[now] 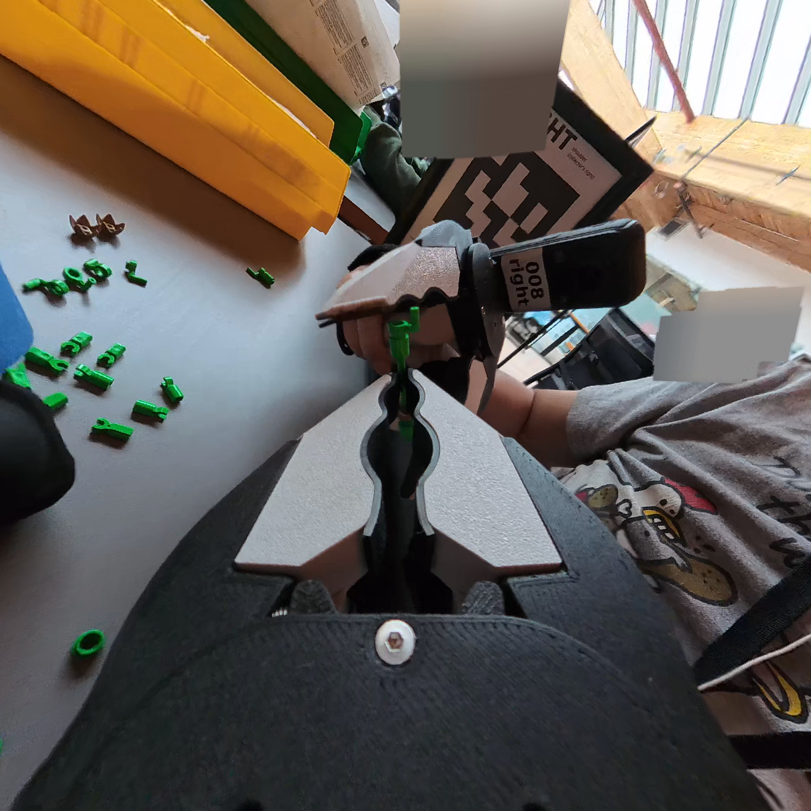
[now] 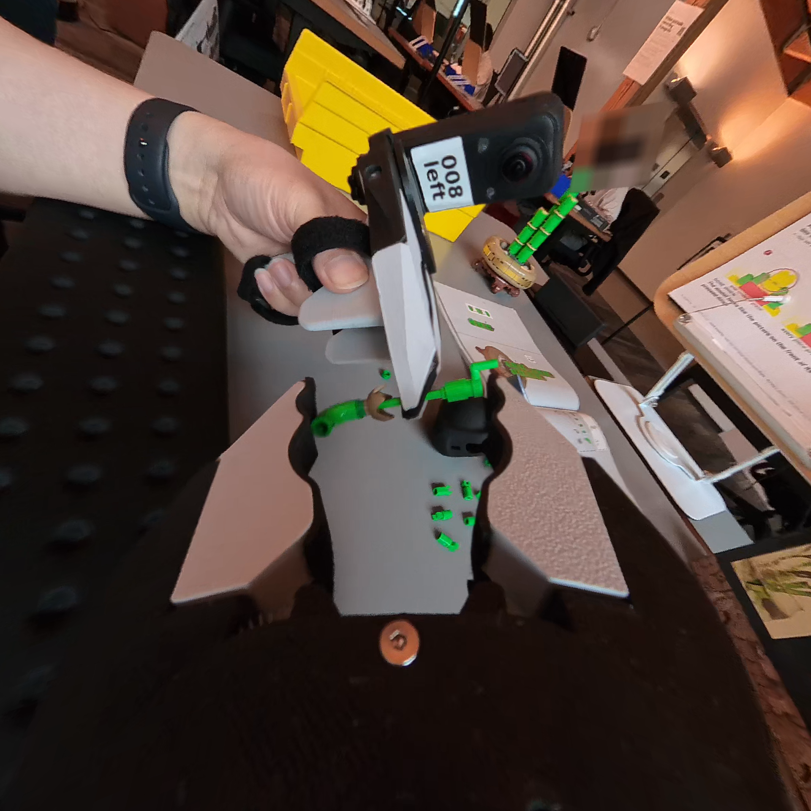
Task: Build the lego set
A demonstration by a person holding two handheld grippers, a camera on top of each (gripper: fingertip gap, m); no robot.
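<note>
My left gripper point(image 1: 401, 379) is shut on a thin green lego stem point(image 1: 400, 340) and holds it above the grey table point(image 1: 219, 351). In the right wrist view the stem point(image 2: 456, 388) lies crosswise, with a curved green end, a small tan piece and a green clip end. The left gripper point(image 2: 417, 403) pinches it near the middle from above. My right gripper point(image 2: 399, 390) is open. Its fingers point(image 2: 263, 482) stand on either side of the stem, close to its two ends. It also shows in the left wrist view point(image 1: 395, 333), just beyond the stem.
Several loose green pieces point(image 1: 101, 382) and two brown pieces point(image 1: 96, 226) lie on the table, also under my right gripper point(image 2: 447, 513). Yellow bins point(image 1: 175, 109) stand behind. A built pot with green stalks point(image 2: 509, 267), an instruction booklet point(image 2: 518, 364) and a black block point(image 2: 461, 430) lie ahead. Less than 4 cm separates the two grippers' tips.
</note>
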